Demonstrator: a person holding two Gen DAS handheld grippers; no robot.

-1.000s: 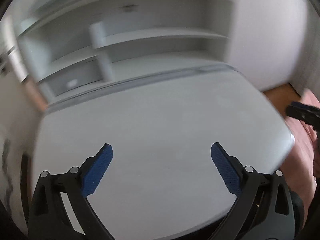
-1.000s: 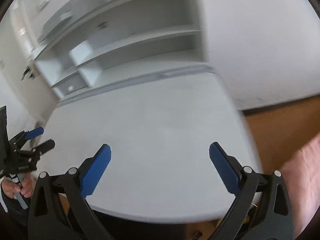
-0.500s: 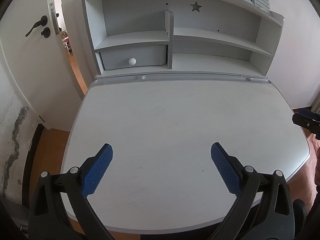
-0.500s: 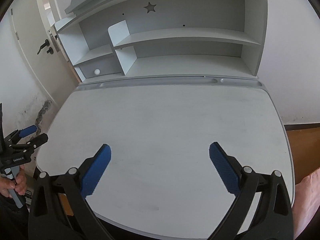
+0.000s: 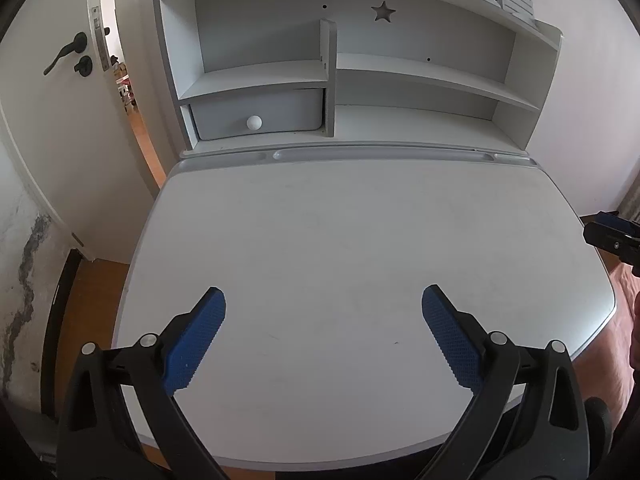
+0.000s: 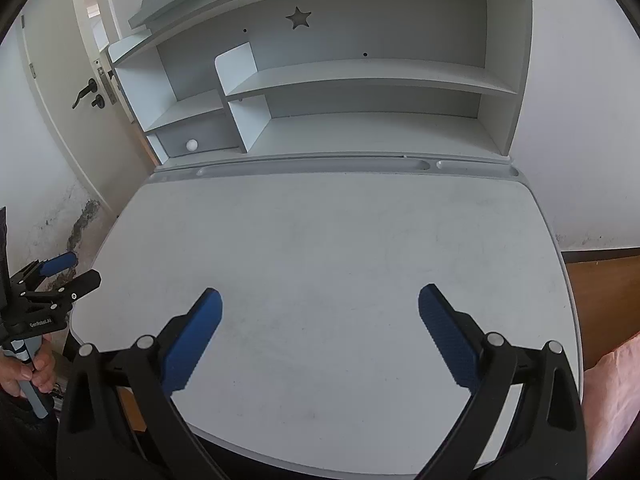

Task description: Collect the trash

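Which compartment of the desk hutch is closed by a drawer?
The lower left compartment: its drawer with a white knob fills it; the others stand open.

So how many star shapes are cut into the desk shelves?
1. The star cutout is in the back panel of the top shelf level, above the drawer side and near the middle. More could be hidden outside the views.
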